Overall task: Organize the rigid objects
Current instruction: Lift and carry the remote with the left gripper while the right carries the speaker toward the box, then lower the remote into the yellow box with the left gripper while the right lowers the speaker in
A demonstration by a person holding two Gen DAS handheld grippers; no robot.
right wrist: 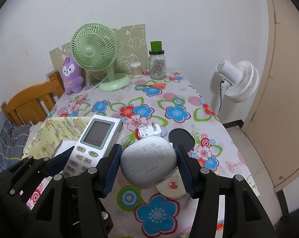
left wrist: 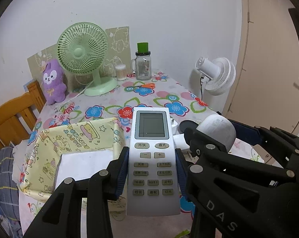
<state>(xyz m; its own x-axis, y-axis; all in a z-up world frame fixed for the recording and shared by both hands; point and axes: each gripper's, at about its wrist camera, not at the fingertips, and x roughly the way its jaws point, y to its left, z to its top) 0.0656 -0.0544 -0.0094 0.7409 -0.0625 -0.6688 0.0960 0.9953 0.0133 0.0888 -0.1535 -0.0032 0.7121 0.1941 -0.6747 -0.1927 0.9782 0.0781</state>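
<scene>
My left gripper (left wrist: 151,170) is shut on a white air-conditioner remote (left wrist: 152,158), screen facing up, held above the table beside a yellow patterned box (left wrist: 74,136) with a white inside. My right gripper (right wrist: 148,164) is shut on a round grey-white case (right wrist: 148,161), held above the table. The case also shows in the left wrist view (left wrist: 216,130), and the remote in the right wrist view (right wrist: 94,138). The box shows at the left of the right wrist view (right wrist: 56,134).
On the flowered tablecloth (right wrist: 169,103) lie a white charger plug (right wrist: 149,131), a black round pad (right wrist: 181,136), a round cartoon-printed lid (right wrist: 173,186) and orange scissors (left wrist: 143,86). At the back stand a green fan (left wrist: 84,55), purple plush (left wrist: 52,81), glass jar (left wrist: 143,63) and cotton-swab tub (left wrist: 120,71). A white floor fan (right wrist: 236,79) stands right; a wooden chair (right wrist: 32,103) left.
</scene>
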